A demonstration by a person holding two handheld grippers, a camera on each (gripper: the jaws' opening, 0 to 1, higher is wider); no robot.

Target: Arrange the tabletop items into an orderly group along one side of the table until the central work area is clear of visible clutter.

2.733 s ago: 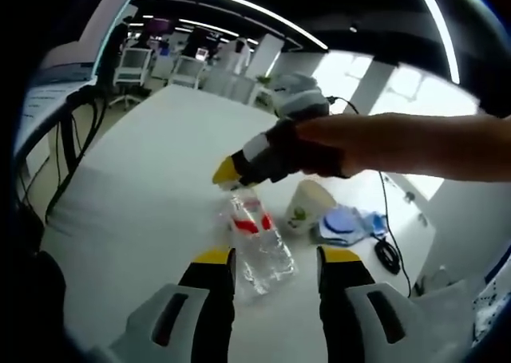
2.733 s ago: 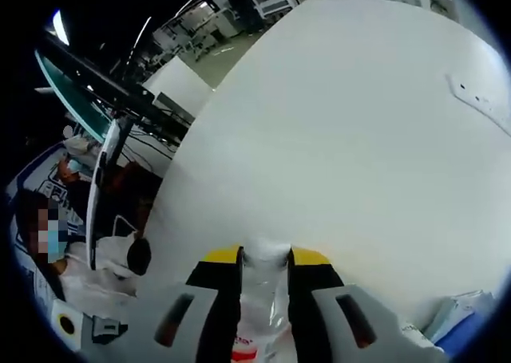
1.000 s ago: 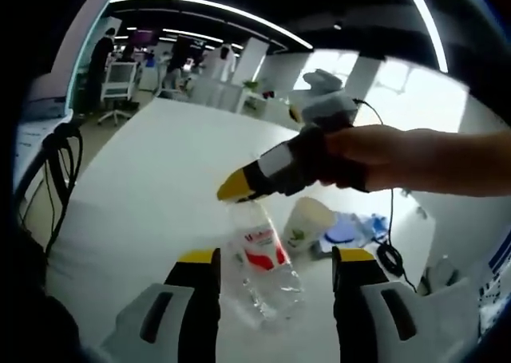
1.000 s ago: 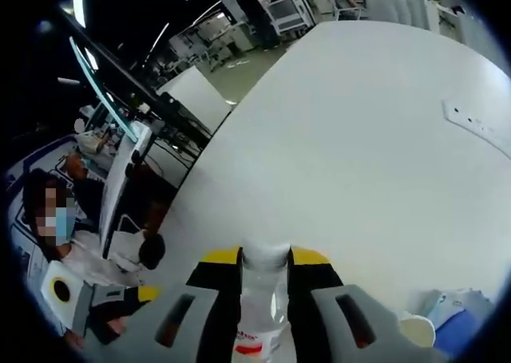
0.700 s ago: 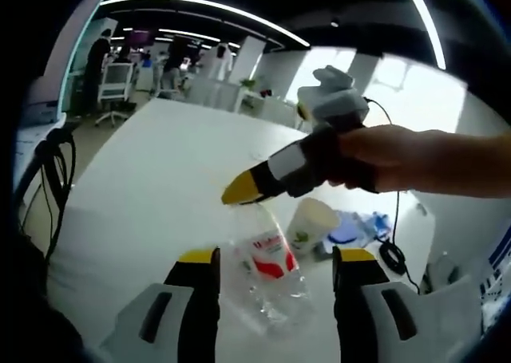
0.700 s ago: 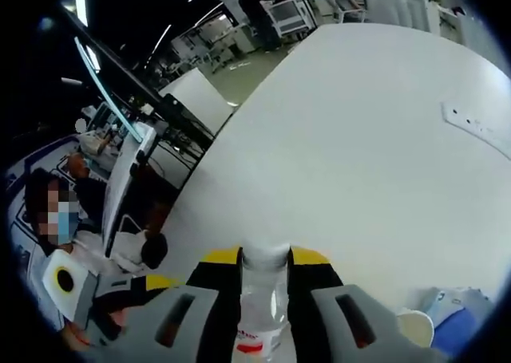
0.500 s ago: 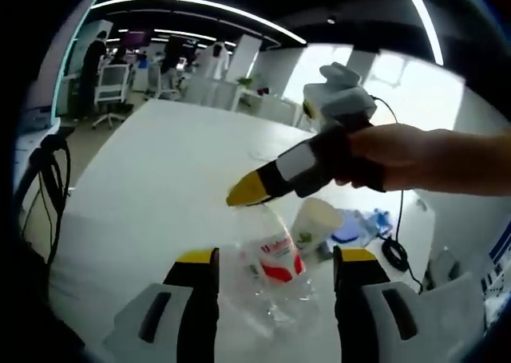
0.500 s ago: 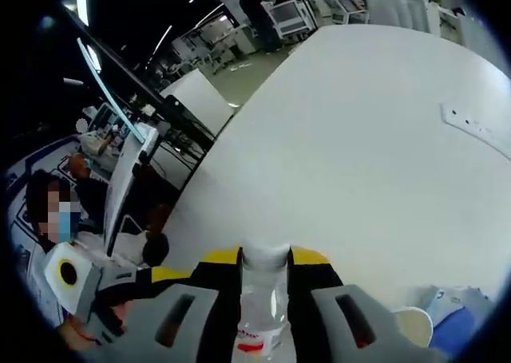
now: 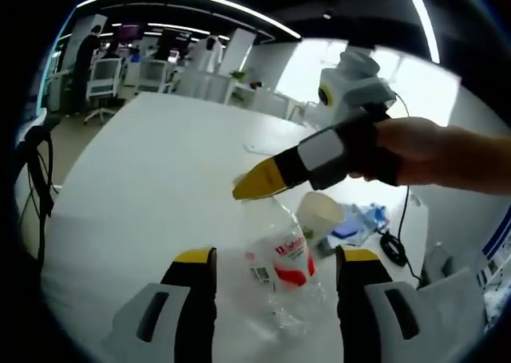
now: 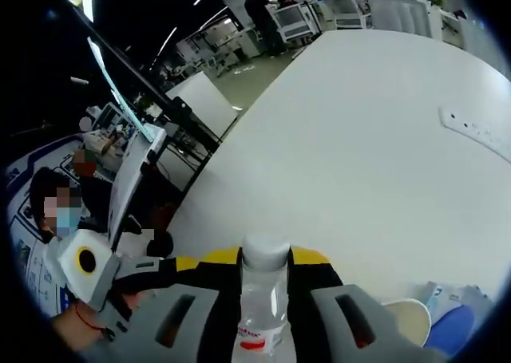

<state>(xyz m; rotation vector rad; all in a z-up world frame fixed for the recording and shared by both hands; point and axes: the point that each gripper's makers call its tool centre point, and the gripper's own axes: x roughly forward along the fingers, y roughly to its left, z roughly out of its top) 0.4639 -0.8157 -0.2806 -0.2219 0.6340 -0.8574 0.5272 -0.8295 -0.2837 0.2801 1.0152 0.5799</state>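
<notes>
Bottle (image 9: 286, 261): neck clamped by right gripper (image 10: 264, 261), beside cup (image 9: 321, 214). Left gripper (image 9: 273, 261) spread wide, empty. Risk: clear bottle, seemingly near-empty, swings and topples cup.

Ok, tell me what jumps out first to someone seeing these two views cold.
The clear plastic bottle with the red label stands out: the right tool is shut on its neck, in the middle of the white table. The left tool sits open with a jaw on either side of the bottle. Just behind it are a white paper cup and some blue and white items.
</notes>
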